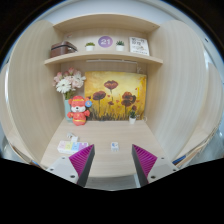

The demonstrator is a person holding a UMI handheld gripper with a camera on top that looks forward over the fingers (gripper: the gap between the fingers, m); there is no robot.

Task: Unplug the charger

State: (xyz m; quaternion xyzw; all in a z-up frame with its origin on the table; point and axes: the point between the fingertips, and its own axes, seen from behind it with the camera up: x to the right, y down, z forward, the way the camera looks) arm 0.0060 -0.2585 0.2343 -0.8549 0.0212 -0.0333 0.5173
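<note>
The claw (108, 165) stood open, its two magenta pads (84, 158) well apart and holding nothing, poised over the front edge of the wooden surface (100, 135). Between the fingers, just ahead of them, a small white charger (114, 146) sat on the surface. A pink and white box (68, 146) lay near the left edge. At the back stood a red toy figure (78, 112), white flowers (68, 84), and a poppy painting (115, 96). Above, two shelves (100, 57) carried small items.
</note>
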